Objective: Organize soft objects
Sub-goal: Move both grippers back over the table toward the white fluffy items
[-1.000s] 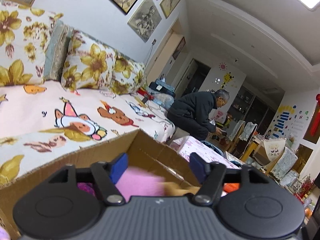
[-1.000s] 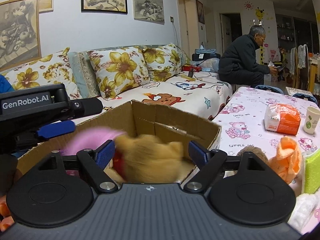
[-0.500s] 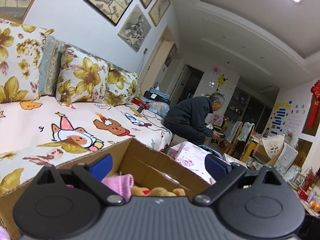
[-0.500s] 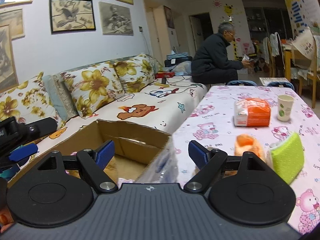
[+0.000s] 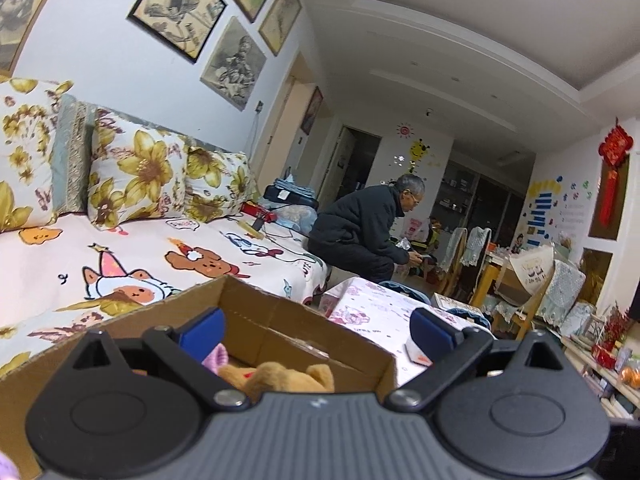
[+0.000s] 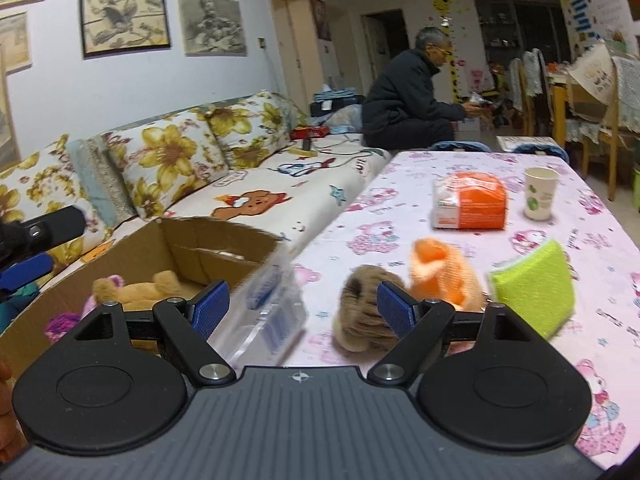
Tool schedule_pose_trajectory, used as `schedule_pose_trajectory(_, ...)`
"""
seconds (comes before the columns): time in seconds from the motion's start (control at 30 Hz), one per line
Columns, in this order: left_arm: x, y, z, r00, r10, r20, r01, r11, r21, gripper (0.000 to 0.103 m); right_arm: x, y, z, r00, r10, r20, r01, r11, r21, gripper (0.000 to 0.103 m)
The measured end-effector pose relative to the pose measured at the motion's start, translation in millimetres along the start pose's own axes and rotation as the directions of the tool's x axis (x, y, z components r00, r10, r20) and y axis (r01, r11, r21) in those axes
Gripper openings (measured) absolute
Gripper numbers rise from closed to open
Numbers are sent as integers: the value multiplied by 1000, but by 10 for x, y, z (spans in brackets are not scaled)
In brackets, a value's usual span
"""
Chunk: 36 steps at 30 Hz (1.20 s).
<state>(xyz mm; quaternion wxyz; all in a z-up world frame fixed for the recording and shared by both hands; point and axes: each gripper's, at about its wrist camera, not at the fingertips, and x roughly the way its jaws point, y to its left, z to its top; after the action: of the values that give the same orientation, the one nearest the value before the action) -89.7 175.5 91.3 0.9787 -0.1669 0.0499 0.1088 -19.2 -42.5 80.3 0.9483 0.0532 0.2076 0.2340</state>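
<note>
The right gripper (image 6: 303, 307) has its blue-padded fingers (image 6: 396, 306) spread wide with nothing between them. Just behind the right finger lies a brown fuzzy plush (image 6: 362, 314), rounded and shaggy, resting on the pink cartoon tablecloth (image 6: 600, 240). Beside it, further right, sits an orange and peach soft toy (image 6: 440, 272), and beyond that, to the right of the fingers, a lime-green sponge (image 6: 534, 294) stands tilted on edge. A clear plastic case (image 6: 268, 304) leans between the two fingers, blurred. To the left of the left finger is the cardboard box (image 6: 224, 240), open at the top, holding a tan teddy bear (image 6: 140, 290) lying on its back and some pink and purple knitted pieces (image 6: 60, 324).

The left gripper (image 5: 316, 330) hangs over the same box (image 5: 304, 332), its fingers also wide apart and empty. The tan bear (image 5: 280, 376) shows low between them, with a pink knit (image 5: 218, 358) just by the left finger.
</note>
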Motion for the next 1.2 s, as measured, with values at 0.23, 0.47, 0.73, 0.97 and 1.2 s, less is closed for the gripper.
schedule_pose_trajectory(0.23, -19, -205, -47, 999, -39, 3, 39, 997, 63, 99, -42, -164, -15, 998, -65, 15, 64, 997, 36, 101)
schedule_pose_trajectory(0.47, -61, -479, -125, 997, -78, 14, 75, 985, 157, 101, -89, -276, -58, 994, -107, 21, 106, 993, 58, 101)
schedule_pose_trajectory(0.73, -66, -744, -212, 991, -134, -9, 133, 968, 212, 102, -114, -368, -66, 989, -146, 33, 143, 986, 87, 101)
schedule_pose_trajectory(0.97, -56, -957, -348, 984, -169, -51, 176, 952, 249, 102, -126, -417, -101, 981, -188, 41, 182, 975, 125, 101)
schedule_pose_trajectory(1.2, -30, -1188, -538, 973, -204, -107, 228, 927, 299, 102, -114, -506, -155, 975, -220, 33, 212, 962, 171, 101)
